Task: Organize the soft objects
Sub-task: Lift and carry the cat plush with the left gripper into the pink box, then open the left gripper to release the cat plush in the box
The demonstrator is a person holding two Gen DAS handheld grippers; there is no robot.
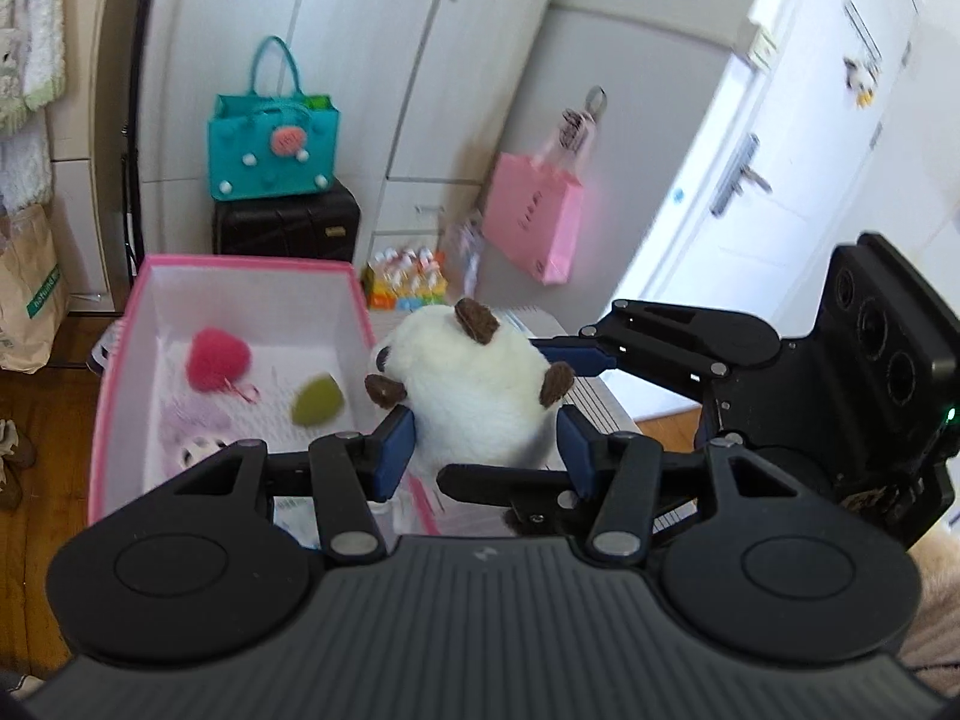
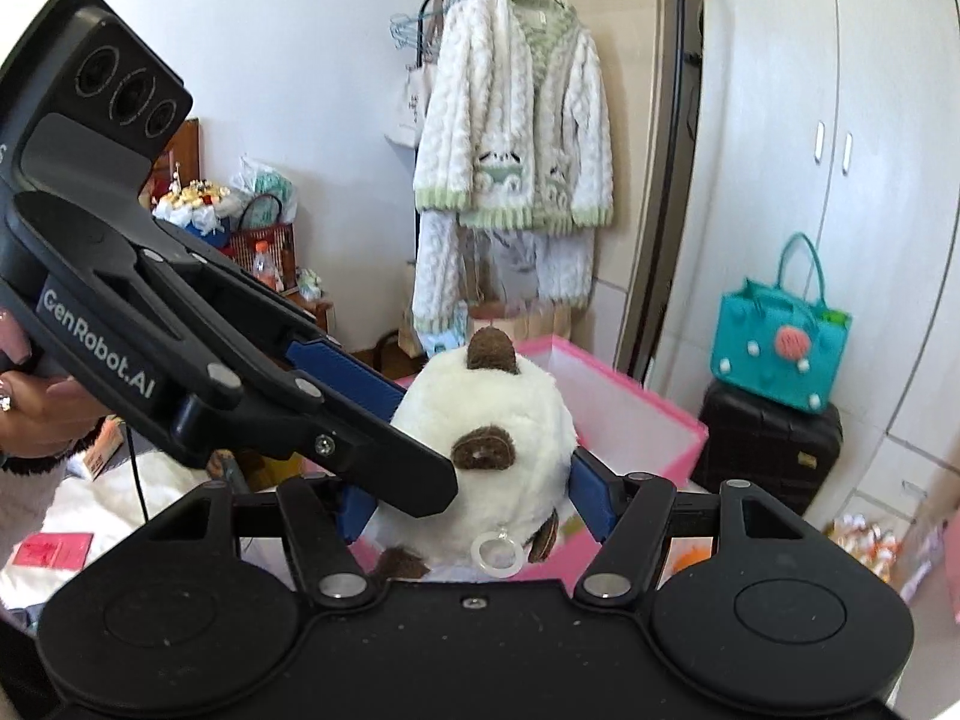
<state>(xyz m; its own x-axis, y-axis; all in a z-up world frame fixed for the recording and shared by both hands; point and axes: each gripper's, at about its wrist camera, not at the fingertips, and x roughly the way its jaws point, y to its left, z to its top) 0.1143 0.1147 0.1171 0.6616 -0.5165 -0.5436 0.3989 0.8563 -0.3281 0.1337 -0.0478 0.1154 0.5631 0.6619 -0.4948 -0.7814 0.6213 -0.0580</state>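
A white plush toy (image 1: 474,387) with brown ears and paws is held in the air between both grippers, next to the right rim of a pink box (image 1: 237,267). My left gripper (image 1: 487,441) has its blue pads on the toy's two sides. My right gripper (image 1: 570,414) comes in from the right and clamps the same toy. In the right wrist view the toy (image 2: 486,456) fills the gap of my right gripper (image 2: 474,507), and the left gripper (image 2: 384,420) crosses from the left. The box (image 2: 636,414) holds a pink heart plush (image 1: 217,358), a green plush (image 1: 317,401) and a lilac soft thing.
A teal felt bag (image 1: 273,147) sits on a black suitcase (image 1: 287,223) behind the box. A pink paper bag (image 1: 534,216) hangs by the wardrobe. A white door (image 1: 762,168) is at right. A fleece jacket (image 2: 513,138) hangs on a rack.
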